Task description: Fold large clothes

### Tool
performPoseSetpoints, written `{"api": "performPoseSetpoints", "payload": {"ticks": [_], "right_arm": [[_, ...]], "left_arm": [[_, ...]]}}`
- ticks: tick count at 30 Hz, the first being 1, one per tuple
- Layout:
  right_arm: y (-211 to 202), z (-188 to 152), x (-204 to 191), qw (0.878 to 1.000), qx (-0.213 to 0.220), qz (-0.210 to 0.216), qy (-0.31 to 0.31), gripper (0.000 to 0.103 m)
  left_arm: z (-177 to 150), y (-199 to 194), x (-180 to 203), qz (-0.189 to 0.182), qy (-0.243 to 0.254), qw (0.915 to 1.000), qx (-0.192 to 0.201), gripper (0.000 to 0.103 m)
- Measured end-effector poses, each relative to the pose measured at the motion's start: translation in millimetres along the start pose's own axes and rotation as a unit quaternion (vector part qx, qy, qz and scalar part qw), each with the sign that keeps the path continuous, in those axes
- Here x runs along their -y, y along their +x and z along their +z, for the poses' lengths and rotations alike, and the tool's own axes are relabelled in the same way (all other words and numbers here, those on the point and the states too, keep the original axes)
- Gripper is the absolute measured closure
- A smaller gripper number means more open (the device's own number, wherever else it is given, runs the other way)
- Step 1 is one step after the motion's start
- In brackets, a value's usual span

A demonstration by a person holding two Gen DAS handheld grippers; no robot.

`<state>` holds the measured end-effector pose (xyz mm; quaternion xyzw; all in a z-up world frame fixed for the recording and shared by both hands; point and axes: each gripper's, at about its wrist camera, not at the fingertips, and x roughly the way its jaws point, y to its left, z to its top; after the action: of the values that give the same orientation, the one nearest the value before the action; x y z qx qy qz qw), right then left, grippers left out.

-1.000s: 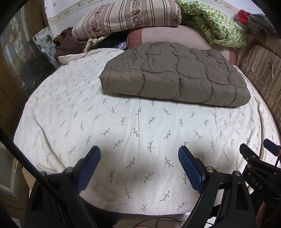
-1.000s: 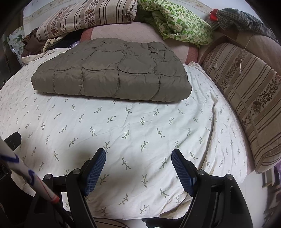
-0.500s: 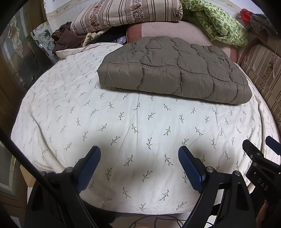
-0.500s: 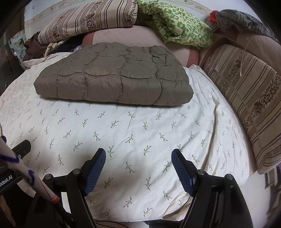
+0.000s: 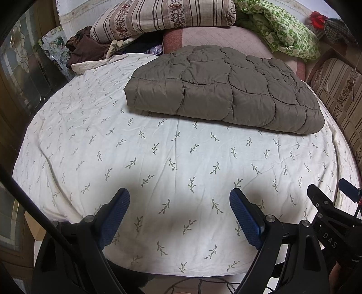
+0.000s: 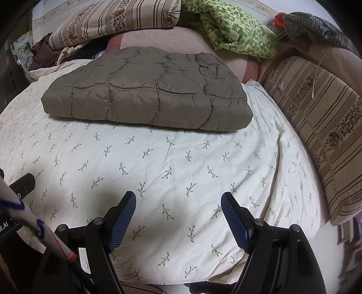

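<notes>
A grey-brown quilted puffer garment (image 5: 221,90) lies folded into a flat rectangle on the far half of the white leaf-print bed sheet (image 5: 158,158); it also shows in the right wrist view (image 6: 149,92). My left gripper (image 5: 179,199) is open and empty above the near part of the sheet, well short of the garment. My right gripper (image 6: 178,201) is open and empty too, to the right of the left one, also over bare sheet near the bed's front edge. Part of the right gripper (image 5: 334,214) shows in the left wrist view.
Behind the garment lie a striped floral quilt (image 5: 163,15), a pink cushion (image 5: 226,38), a green patterned cloth (image 6: 235,29) and dark clothes (image 5: 86,47). A striped cushion (image 6: 321,126) lines the right side. A glass-door cabinet (image 5: 25,74) stands at the left.
Both grippers have moved forward over the bed, so the folded garment sits closer and lower in both views. Both stay open and empty.
</notes>
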<state>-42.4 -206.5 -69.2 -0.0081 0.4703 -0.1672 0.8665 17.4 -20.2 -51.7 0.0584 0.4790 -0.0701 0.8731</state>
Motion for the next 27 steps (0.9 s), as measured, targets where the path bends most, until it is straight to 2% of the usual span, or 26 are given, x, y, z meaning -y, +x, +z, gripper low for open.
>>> {"api": "performPoseSetpoints", "payload": {"ticks": [14, 27], "right_arm": [[-0.8, -0.7, -4.3, 1.0, 0.008, -0.014, -0.014, 0.021], [8.0, -3.1, -3.2, 1.0, -0.006, -0.006, -0.013, 0.021]], "left_arm": [[-1.2, 3.8, 0.4, -0.005, -0.002, 1.0, -0.008, 0.014], [-2.5, 5.4, 2.9, -0.001, 0.003, 1.0, -0.009, 0.014]]}}
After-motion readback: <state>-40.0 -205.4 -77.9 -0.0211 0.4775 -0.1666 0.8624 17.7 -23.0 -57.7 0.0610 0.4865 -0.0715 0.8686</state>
